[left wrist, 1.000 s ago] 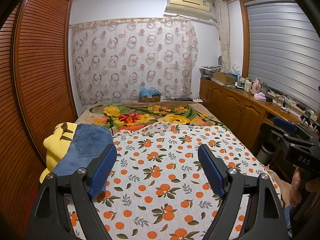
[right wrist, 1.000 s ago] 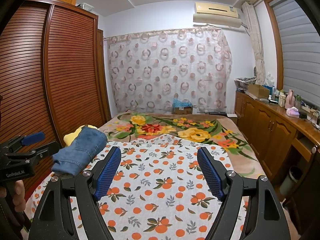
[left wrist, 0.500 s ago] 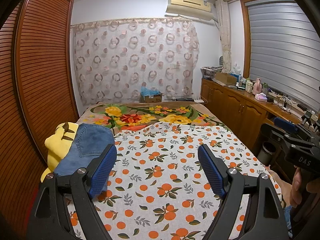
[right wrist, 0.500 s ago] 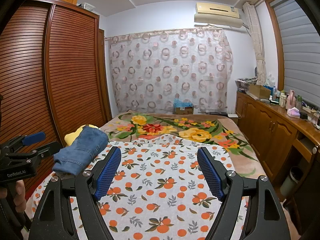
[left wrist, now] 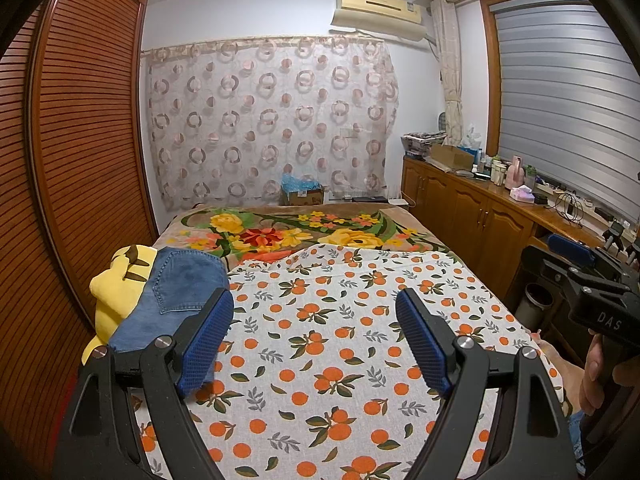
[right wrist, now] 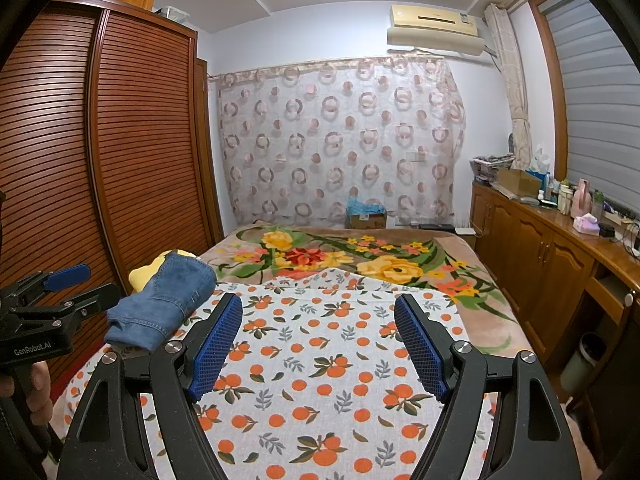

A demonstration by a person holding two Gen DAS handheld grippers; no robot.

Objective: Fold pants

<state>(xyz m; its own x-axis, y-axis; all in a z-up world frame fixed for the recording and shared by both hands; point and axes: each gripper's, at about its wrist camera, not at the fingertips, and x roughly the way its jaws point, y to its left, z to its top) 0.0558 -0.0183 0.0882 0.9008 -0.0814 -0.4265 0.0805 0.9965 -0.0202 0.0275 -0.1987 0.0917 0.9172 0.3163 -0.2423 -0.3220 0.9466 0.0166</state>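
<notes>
Orange-print bedsheet (left wrist: 320,340) | folded blue jeans (left wrist: 172,300) on yellow plush (left wrist: 116,284) | both hand-held grippers wide, empty

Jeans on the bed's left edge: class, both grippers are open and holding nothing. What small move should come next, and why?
Probably reach the left gripper toward the jeans. They lie bundled on a yellow soft toy, off the orange-print sheet, and both grippers hold nothing. The right gripper sits farther away.

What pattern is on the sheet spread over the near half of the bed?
Oranges with green and grey leaves on a white sheet; clearest in the left wrist view.
</notes>
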